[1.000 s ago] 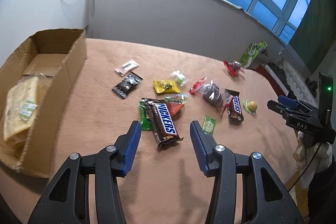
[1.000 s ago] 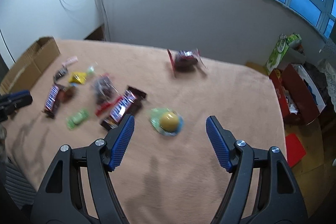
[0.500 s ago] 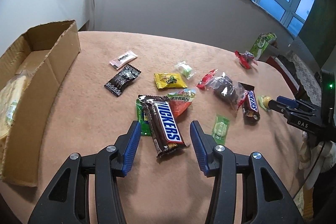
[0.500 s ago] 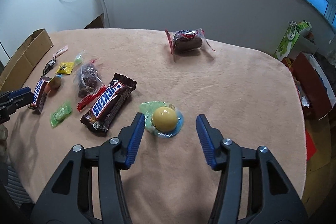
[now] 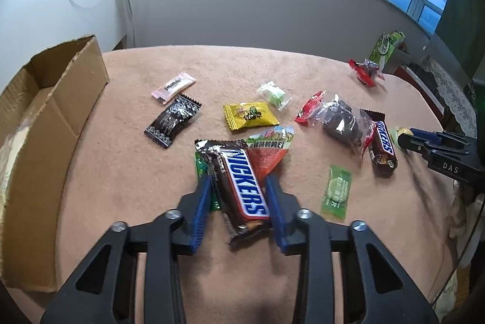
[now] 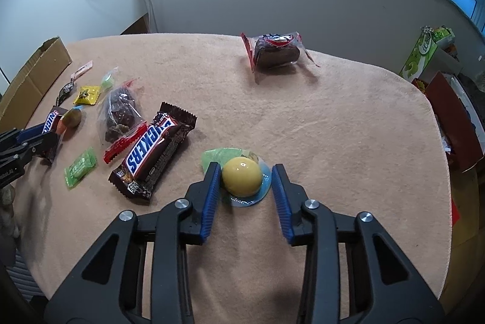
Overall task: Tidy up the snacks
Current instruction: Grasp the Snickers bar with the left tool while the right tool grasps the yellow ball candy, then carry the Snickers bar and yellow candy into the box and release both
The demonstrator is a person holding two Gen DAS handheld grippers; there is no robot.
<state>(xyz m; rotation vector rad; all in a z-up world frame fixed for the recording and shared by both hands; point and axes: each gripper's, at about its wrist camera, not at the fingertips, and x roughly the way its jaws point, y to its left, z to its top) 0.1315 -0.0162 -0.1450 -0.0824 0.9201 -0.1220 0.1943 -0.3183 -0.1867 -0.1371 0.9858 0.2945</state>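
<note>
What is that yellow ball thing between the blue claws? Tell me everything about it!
The yellow ball is a smooth, shiny, round dome sitting in a clear wrapper with a blue rim and a green flap behind. It lies flat on the peach table cover, right of a Snickers bar. The right claw straddles it, jaws just closing; the left pad nearly touches, the right pad stands clear.

Brown-and-blue Snickers bar, yellow ball sweet on perhaps pale-blue wrapper, peach tablecloth.
</note>
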